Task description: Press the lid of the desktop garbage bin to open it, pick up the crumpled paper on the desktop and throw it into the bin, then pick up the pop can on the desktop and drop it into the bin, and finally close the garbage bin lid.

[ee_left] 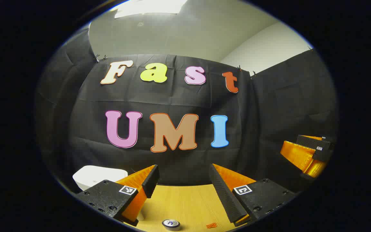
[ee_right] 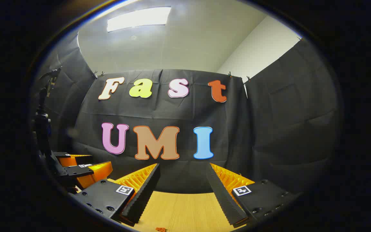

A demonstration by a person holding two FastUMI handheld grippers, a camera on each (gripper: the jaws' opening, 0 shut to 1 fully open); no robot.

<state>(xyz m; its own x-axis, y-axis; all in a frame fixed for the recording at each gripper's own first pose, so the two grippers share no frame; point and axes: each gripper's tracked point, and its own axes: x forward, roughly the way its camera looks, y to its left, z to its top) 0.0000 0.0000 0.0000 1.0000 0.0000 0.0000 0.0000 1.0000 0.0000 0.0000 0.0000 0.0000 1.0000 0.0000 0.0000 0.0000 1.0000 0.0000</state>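
Note:
In the left gripper view, the white garbage bin (ee_left: 97,175) stands at the lower left on the wooden desktop (ee_left: 188,203), partly behind my left finger, and its lid looks down. The pop can (ee_left: 171,223) stands upright at the bottom edge, below and between the fingers, with its silver top showing. My left gripper (ee_left: 183,175) is open, held above the desk with nothing in it. My right gripper (ee_right: 182,172) is also open and empty over the desktop (ee_right: 185,209). Each gripper appears in the other's view: the right gripper (ee_left: 308,154) at the far right, the left gripper (ee_right: 79,169) at the lower left.
A small orange scrap (ee_left: 211,225) lies on the desk right of the can; an orange scrap (ee_right: 161,229) also lies at the bottom edge of the right gripper view. A dark stand (ee_right: 42,122) rises at the far left. Black cloth walls close the back and sides.

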